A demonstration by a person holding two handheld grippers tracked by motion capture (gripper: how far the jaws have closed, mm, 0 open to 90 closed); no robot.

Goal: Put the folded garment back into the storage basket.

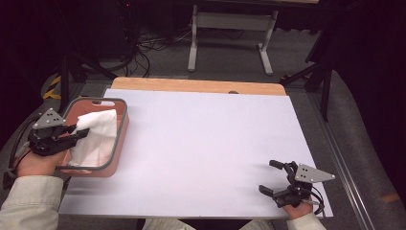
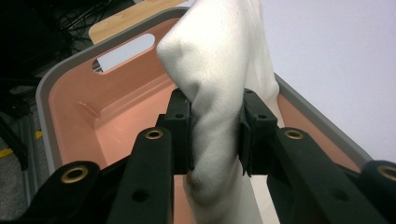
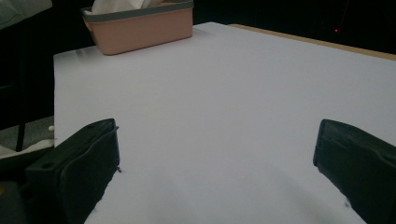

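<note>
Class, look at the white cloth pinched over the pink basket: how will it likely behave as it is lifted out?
The white cloth bunches and creases between the left tongs, so it is probably floppy and will hang and drape. It looks thin, so likely light. A trailing end may drag over the rim of the pink basket.

The white cloth (image 2: pixel 219 93) runs off top and bottom; its extent seems unclear
</note>
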